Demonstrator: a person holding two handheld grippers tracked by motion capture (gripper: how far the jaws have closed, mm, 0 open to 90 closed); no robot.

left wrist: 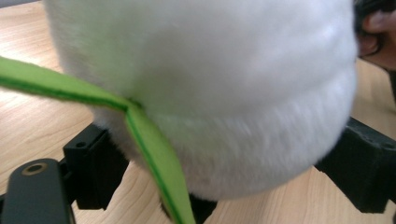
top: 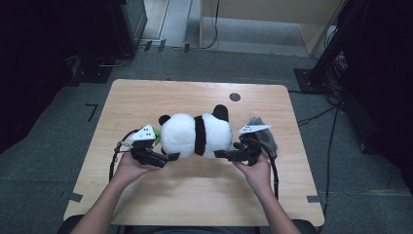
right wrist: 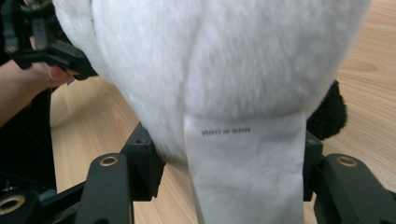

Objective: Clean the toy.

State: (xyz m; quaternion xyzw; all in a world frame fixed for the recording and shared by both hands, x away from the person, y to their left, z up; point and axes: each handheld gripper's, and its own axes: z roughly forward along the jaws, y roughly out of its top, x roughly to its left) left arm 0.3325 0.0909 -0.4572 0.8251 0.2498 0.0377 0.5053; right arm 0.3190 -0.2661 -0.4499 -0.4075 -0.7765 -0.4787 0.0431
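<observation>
We held the plush panda between our two claws, near the middle of the wooden counter. Our left claw was clamped on its white end beside the green leaf. Our right claw gripped the other end, its jaws flanking the white tag. A grey cloth lay behind our right hand.

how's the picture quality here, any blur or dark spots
High view: table evenly lit, the room around it nearly black, panda sharp. Left gripper view: panda fur soft and blurred up close, green leaf clearer. Right gripper view: white tag crisp enough to show print, fur slightly soft, left edge shadowed.
</observation>
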